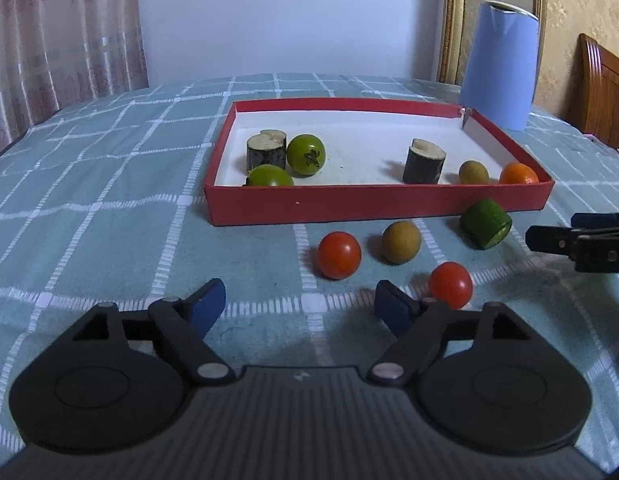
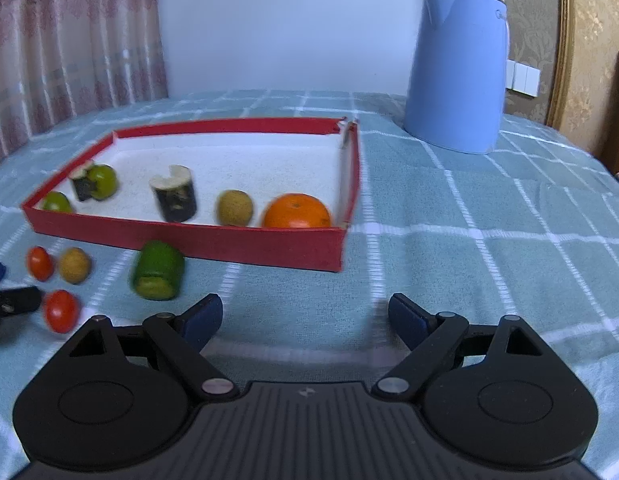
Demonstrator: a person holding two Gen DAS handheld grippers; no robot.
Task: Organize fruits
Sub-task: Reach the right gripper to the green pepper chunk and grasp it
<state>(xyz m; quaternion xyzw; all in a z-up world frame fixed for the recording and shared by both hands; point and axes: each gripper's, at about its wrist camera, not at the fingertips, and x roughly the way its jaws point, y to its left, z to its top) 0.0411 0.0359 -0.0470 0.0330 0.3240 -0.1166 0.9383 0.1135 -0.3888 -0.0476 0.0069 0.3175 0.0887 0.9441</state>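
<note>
A red box (image 1: pixel 373 205) (image 2: pixel 237 245) on the checked cloth holds two dark cucumber pieces (image 1: pixel 423 161), two green tomatoes (image 1: pixel 306 155), a brown fruit (image 1: pixel 473 172) and an orange (image 1: pixel 518 174) (image 2: pixel 297 211). In front of it lie two red tomatoes (image 1: pixel 339 255) (image 1: pixel 450 284), a brown fruit (image 1: pixel 401 241) and a green cucumber piece (image 1: pixel 485 223) (image 2: pixel 159 270). My left gripper (image 1: pixel 299 306) is open and empty, just short of the red tomatoes. My right gripper (image 2: pixel 305 320) is open and empty, right of the green piece; it also shows at the right edge of the left wrist view (image 1: pixel 581 242).
A blue kettle (image 1: pixel 499 66) (image 2: pixel 457 68) stands behind the box's right corner. A curtain hangs at the far left, a wall and gold frame at the back. A wooden headboard (image 1: pixel 603 92) is at the far right. Checked cloth (image 2: pixel 489 240) stretches right of the box.
</note>
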